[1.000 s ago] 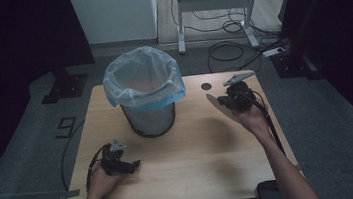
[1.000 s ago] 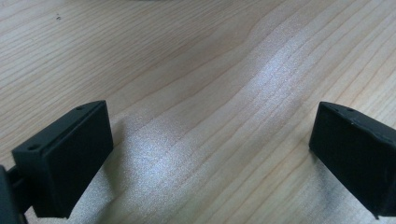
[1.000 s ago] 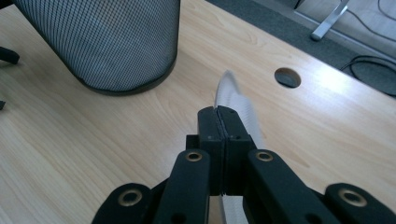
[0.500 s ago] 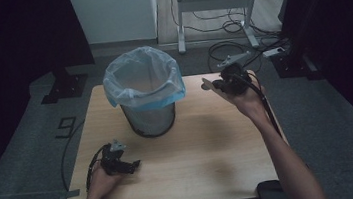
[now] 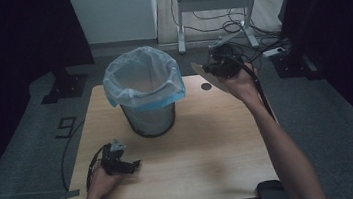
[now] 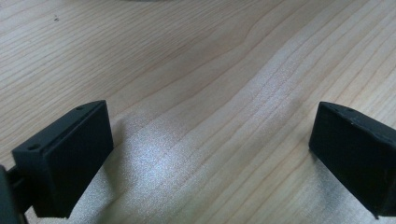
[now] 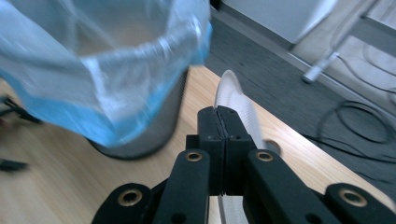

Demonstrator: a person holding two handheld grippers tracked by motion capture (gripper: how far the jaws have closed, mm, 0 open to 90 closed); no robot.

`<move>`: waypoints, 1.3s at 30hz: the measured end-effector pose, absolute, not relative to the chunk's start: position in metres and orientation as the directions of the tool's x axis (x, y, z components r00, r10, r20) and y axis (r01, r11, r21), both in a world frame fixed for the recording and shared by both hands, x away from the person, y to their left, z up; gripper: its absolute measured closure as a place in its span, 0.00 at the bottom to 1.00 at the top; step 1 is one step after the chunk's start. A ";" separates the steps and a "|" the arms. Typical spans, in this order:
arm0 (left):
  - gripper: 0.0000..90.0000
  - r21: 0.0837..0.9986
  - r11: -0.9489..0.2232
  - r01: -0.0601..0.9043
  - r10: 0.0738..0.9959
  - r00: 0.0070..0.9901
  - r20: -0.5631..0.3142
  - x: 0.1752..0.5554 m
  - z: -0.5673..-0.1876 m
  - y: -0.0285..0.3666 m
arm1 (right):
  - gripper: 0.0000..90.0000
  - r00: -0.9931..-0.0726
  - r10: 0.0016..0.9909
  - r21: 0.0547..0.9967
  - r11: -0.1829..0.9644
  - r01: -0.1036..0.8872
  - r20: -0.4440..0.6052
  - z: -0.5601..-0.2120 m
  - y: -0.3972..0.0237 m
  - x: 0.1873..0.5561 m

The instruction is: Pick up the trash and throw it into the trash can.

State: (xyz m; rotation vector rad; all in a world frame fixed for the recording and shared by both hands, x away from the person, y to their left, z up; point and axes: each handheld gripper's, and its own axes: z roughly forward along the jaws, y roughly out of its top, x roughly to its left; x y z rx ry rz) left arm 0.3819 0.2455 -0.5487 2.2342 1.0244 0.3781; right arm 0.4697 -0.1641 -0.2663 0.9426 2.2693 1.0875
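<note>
The right gripper (image 5: 217, 67) is up in the air at the far right of the counter (image 5: 205, 146). Its fingers (image 7: 219, 126) are pressed together, and they pinch a thin, flat, pale thing like a paper plate (image 7: 238, 105). In the high view the plate (image 5: 208, 75) sticks out from the gripper toward the left and a bit toward the near side. It is tilted, not flat. It hangs above the counter and does not touch it.

A bin (image 5: 146, 95) stands on the far middle of the counter. It is a dark mesh bin with a light blue bag (image 5: 113, 94) in it, and the bag folds over the top edge. The plate is to the right of the bin, near it but not touching. In the right gripper view the bin (image 7: 102, 70) is big and close on the left.

A small dark round spot (image 5: 206, 86) lies on the counter just under the plate.

The left gripper (image 5: 127, 165) rests on the near left of the counter. In the left gripper view its fingers (image 6: 70, 163) are spread wide apart, with only bare wood between them.
</note>
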 end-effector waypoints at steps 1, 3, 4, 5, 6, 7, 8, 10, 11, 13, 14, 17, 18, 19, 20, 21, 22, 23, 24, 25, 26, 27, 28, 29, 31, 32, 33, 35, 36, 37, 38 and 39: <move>0.00 0.660 -0.489 0.571 0.756 0.654 -0.006 0.382 -0.549 0.246 | 0.99 -0.664 0.740 0.804 0.455 0.382 -0.104 -0.263 -0.163 0.471; 0.00 0.660 -0.489 0.571 0.756 0.655 -0.006 0.382 -0.549 0.245 | 0.99 -0.667 0.738 0.809 0.452 0.375 -0.103 -0.258 -0.162 0.472; 0.00 0.660 -0.489 0.571 0.756 0.655 -0.006 0.382 -0.549 0.245 | 0.99 -0.669 0.737 0.815 0.446 0.371 -0.098 -0.255 -0.161 0.473; 0.00 0.660 -0.489 0.571 0.756 0.655 -0.006 0.382 -0.549 0.245 | 0.99 -0.670 0.737 0.818 0.441 0.369 -0.096 -0.252 -0.160 0.474; 0.00 0.660 -0.489 0.571 0.756 0.655 -0.006 0.382 -0.549 0.245 | 0.99 -0.670 0.737 0.818 0.441 0.369 -0.096 -0.252 -0.160 0.474; 0.00 0.660 -0.489 0.571 0.756 0.655 -0.006 0.382 -0.549 0.245 | 0.99 -0.677 0.731 0.828 0.427 0.364 -0.080 -0.247 -0.158 0.475; 0.00 0.660 -0.489 0.571 0.756 0.655 -0.006 0.382 -0.549 0.245 | 0.99 -0.680 0.729 0.832 0.420 0.362 -0.072 -0.244 -0.158 0.476; 0.00 0.660 -0.489 0.571 0.756 0.655 -0.006 0.382 -0.549 0.245 | 0.99 -0.686 0.726 0.841 0.405 0.359 -0.057 -0.239 -0.157 0.477; 0.00 0.660 -0.489 0.570 0.756 0.655 -0.006 0.382 -0.549 0.246 | 0.99 -0.686 0.725 0.843 0.403 0.357 -0.056 -0.236 -0.156 0.478; 0.00 0.660 -0.489 0.571 0.756 0.655 -0.006 0.382 -0.549 0.245 | 0.99 -0.692 0.720 0.850 0.392 0.353 -0.044 -0.231 -0.154 0.479; 0.00 0.660 -0.489 0.571 0.756 0.655 -0.006 0.382 -0.549 0.246 | 0.99 -0.694 0.719 0.851 0.390 0.352 -0.043 -0.228 -0.153 0.479; 0.00 0.659 -0.490 0.570 0.755 0.656 -0.006 0.382 -0.549 0.246 | 0.99 -0.698 0.714 0.856 0.393 0.337 -0.052 -0.220 -0.147 0.479; 0.00 0.659 -0.490 0.570 0.755 0.656 -0.006 0.382 -0.549 0.246 | 0.99 -0.698 0.714 0.856 0.393 0.337 -0.052 -0.220 -0.147 0.479; 0.00 0.660 -0.490 0.570 0.755 0.655 -0.006 0.382 -0.549 0.246 | 0.99 -0.704 0.708 0.861 0.387 0.330 -0.049 -0.214 -0.143 0.479; 0.00 0.660 -0.490 0.570 0.755 0.656 -0.006 0.382 -0.549 0.246 | 0.99 -0.707 0.705 0.862 0.390 0.325 -0.053 -0.212 -0.141 0.479; 0.00 0.660 -0.490 0.570 0.755 0.656 -0.006 0.382 -0.549 0.246 | 0.99 -0.711 0.701 0.865 0.387 0.320 -0.051 -0.209 -0.138 0.479; 0.00 0.660 -0.490 0.570 0.755 0.656 -0.006 0.382 -0.549 0.246 | 0.99 -0.711 0.701 0.865 0.387 0.320 -0.051 -0.209 -0.138 0.479; 0.00 0.659 -0.491 0.570 0.754 0.657 -0.006 0.382 -0.549 0.246 | 0.99 -0.717 0.696 0.869 0.384 0.312 -0.050 -0.204 -0.132 0.479; 0.00 0.659 -0.491 0.570 0.754 0.656 -0.006 0.382 -0.549 0.246 | 0.99 -0.718 0.694 0.869 0.386 0.309 -0.053 -0.203 -0.129 0.478; 0.00 0.659 -0.491 0.570 0.754 0.656 -0.006 0.382 -0.549 0.246 | 0.99 -0.723 0.689 0.872 0.385 0.302 -0.054 -0.199 -0.125 0.478; 0.00 0.659 -0.490 0.570 0.755 0.656 -0.006 0.382 -0.549 0.246 | 0.99 -0.725 0.686 0.874 0.386 0.296 -0.057 -0.197 -0.122 0.478; 0.00 0.660 -0.490 0.570 0.755 0.656 -0.006 0.382 -0.549 0.245 | 0.99 -0.728 0.684 0.876 0.383 0.293 -0.056 -0.195 -0.118 0.478; 0.00 0.660 -0.490 0.570 0.755 0.656 -0.006 0.382 -0.549 0.245 | 0.99 -0.728 0.684 0.876 0.383 0.293 -0.056 -0.195 -0.118 0.478; 0.00 0.660 -0.489 0.570 0.755 0.655 -0.006 0.382 -0.549 0.245 | 0.99 -0.735 0.675 0.882 0.378 0.282 -0.054 -0.190 -0.110 0.479; 0.00 0.660 -0.489 0.570 0.755 0.655 -0.006 0.382 -0.549 0.245 | 0.99 -0.739 0.671 0.885 0.376 0.275 -0.056 -0.188 -0.106 0.479; 0.00 0.660 -0.490 0.570 0.755 0.656 -0.006 0.382 -0.549 0.245 | 0.99 -0.743 0.667 0.887 0.373 0.272 -0.053 -0.187 -0.103 0.479; 0.00 0.660 -0.489 0.570 0.755 0.655 -0.006 0.382 -0.549 0.245 | 0.99 -0.755 0.654 0.893 0.370 0.257 -0.053 -0.183 -0.092 0.480; 0.00 0.660 -0.490 0.570 0.755 0.656 -0.006 0.382 -0.549 0.245 | 0.99 -0.763 0.644 0.894 0.375 0.245 -0.062 -0.180 -0.082 0.479; 0.00 0.660 -0.490 0.570 0.755 0.656 -0.006 0.382 -0.549 0.246 | 0.99 -0.767 0.639 0.895 0.376 0.240 -0.063 -0.178 -0.078 0.479; 0.00 0.660 -0.489 0.570 0.755 0.655 -0.006 0.382 -0.549 0.245 | 0.99 -0.770 0.634 0.897 0.376 0.232 -0.066 -0.177 -0.073 0.479; 0.00 0.660 -0.489 0.570 0.755 0.655 -0.006 0.382 -0.549 0.245 | 0.99 -0.770 0.634 0.897 0.376 0.232 -0.066 -0.177 -0.073 0.479; 0.00 0.660 -0.489 0.570 0.755 0.655 -0.006 0.382 -0.549 0.245 | 0.99 -0.777 0.625 0.898 0.381 0.221 -0.074 -0.175 -0.064 0.480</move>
